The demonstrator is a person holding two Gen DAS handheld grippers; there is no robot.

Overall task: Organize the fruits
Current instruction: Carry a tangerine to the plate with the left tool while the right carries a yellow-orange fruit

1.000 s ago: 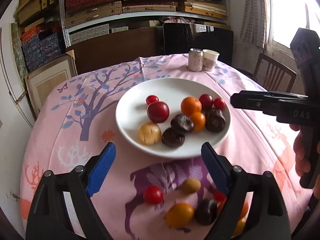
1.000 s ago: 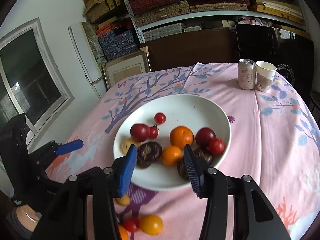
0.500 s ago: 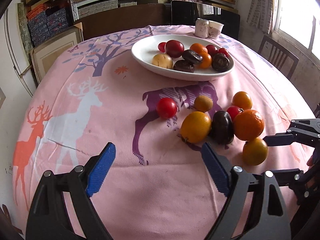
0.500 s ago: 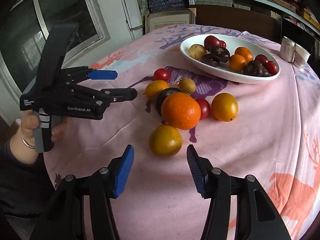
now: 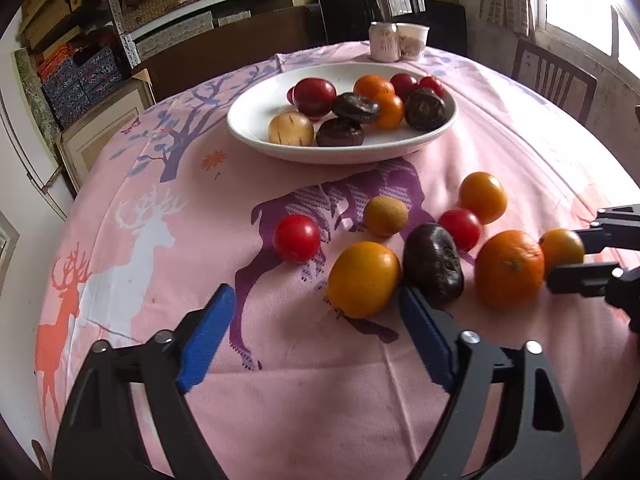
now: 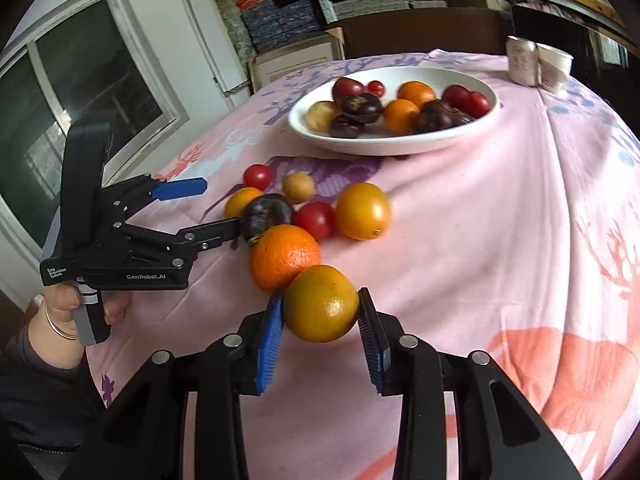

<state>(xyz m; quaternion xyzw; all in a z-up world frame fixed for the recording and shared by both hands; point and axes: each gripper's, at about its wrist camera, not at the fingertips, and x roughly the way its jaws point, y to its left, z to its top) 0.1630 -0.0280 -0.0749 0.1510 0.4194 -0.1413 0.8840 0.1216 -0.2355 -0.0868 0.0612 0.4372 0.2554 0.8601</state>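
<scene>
Matt cloth, glossy plate, ribbed tool pads

A matt pink printed cotton-like cloth (image 5: 500, 152) covers the bench; the white glazed ceramic plate (image 5: 256, 120) shines, the round red tomato (image 5: 297, 238) is glossy and smooth, the large orange (image 6: 285, 255) pebbled, and the right tool (image 6: 320, 322) has ribbed blue pads (image 6: 269, 334) on matt black plastic.

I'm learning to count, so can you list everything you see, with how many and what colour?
plate: one, white, far side of the table
plate fruits: ten; red, orange, dark, tan; on the plate
loose fruits: seven; red, orange, yellow, tan, dark; on the cloth
yellow-orange fruit: one, between the right pads
tablecloth: one, pink with deer
can: one, pale, behind the plate
cup: one, white, beside the can
chair: one, brown, far right
left hand-held gripper: black, blue pads, open
right hand-held gripper: same colours, closed on the fruit
</scene>
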